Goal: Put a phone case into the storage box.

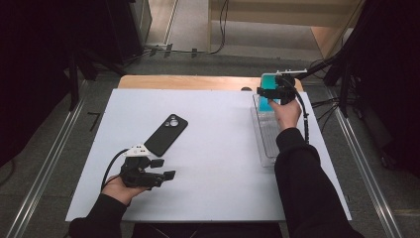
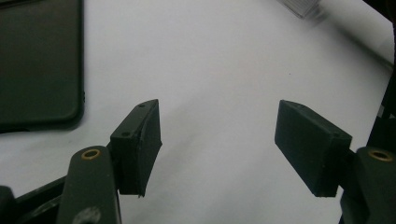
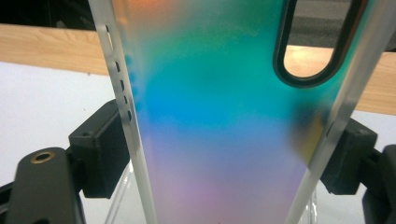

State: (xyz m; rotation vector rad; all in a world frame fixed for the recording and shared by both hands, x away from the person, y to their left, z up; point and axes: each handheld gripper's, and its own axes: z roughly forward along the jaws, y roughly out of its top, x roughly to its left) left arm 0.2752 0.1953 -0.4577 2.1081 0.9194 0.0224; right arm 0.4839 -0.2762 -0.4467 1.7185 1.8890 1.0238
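On white table (image 1: 213, 148), one black case (image 1: 166, 134), left claw (image 1: 163, 168) gaping empty, right claw (image 1: 271, 93) clamping one iridescent case (image 3: 224, 116)

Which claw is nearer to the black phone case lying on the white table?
Left. The left claw rests open just below the black phone case; the right claw is far across the table, gripping an iridescent case.

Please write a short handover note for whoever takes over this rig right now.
Right gripper: shut on the iridescent phone case, gripped across its side edges and held at the far end of the clear tray on the table's right side.
Left gripper: open and holding nothing, low over the white table.
Black phone case: lies flat on the table just beyond the left gripper, untouched.
Done: iridescent case gripped.
Left: probably setting it down or moving it away from the tray, and possibly handling the black case.
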